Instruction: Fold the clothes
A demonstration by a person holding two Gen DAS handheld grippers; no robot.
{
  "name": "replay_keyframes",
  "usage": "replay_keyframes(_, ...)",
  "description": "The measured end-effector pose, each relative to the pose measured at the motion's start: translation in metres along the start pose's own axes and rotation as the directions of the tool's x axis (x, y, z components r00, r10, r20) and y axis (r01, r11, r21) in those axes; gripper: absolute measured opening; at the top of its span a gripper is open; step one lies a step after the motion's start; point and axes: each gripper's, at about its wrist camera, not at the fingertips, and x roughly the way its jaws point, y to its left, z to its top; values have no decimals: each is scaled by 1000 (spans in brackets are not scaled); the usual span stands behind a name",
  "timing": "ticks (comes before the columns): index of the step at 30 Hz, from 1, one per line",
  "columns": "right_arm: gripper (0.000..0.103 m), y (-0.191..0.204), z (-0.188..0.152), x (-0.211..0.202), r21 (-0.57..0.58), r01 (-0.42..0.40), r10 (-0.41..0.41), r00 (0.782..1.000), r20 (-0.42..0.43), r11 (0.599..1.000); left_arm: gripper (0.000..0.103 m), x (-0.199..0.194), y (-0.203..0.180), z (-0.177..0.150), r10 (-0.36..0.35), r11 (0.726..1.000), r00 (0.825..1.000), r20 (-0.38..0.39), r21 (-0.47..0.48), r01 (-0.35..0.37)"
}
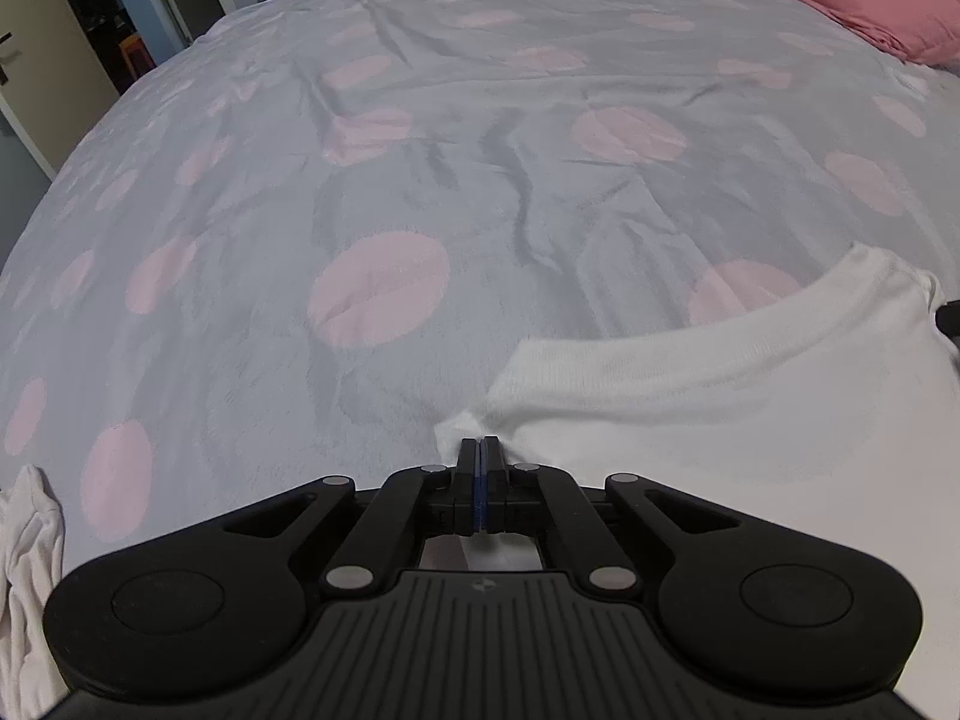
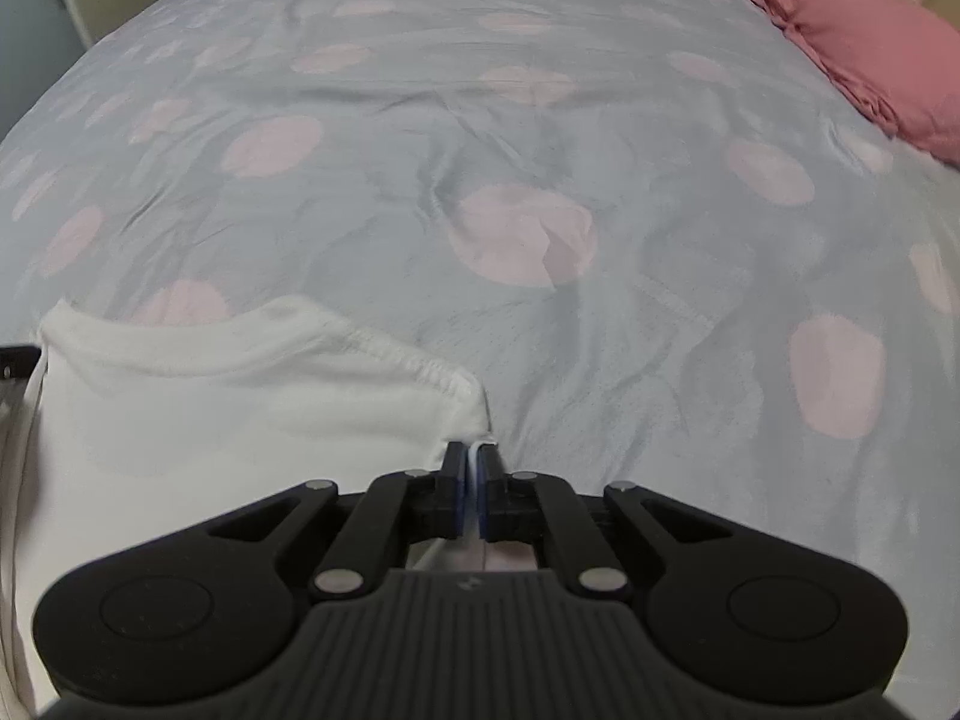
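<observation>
Presently the white garment [image 1: 720,408] lies flat on the bed [image 1: 384,192], at the near edge of the grey cover with pink spots, its neckline band curving between my two grippers. My left gripper [image 1: 482,450] is clamped on the garment's left corner, the pads together with only a thin fold of cloth between them. My right gripper [image 2: 471,456] is clamped on the opposite corner by the stitched hem, a sliver of white fabric showing between its pads. Both corners appear secured, so I judge the step in hand to be lifting this edge and carrying it over for a fold. To do it well I should raise both hands together, keep the edge taut and level between them, and avoid dragging the cover along underneath. The left hold looks shallow; a slip there is the main risk. A second pale garment [image 1: 27,570] lies bunched at the left, and a pink pillow [image 2: 864,54] sits well apart.
</observation>
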Motion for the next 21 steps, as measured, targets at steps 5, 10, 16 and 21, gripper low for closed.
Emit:
replay_keyframes(5,36,-11,10,-18,40,53,-56,996,70,998,0,-12,2,1,3,1000,998,57,-9,-3)
replay_keyframes(10,39,-21,9,-69,25,29,-32,994,106,999,35,-59,15,-13,37,999,986,163,-29,-33)
replay_keyframes(16,40,-17,-46,-145,-62,-79,85,991,102,995,35,-139,11,-69,-57,996,975,215,72,42)
replay_keyframes(21,40,1,-122,-207,-149,-171,188,976,108,974,35,-199,-10,-144,-174,975,967,187,168,143)
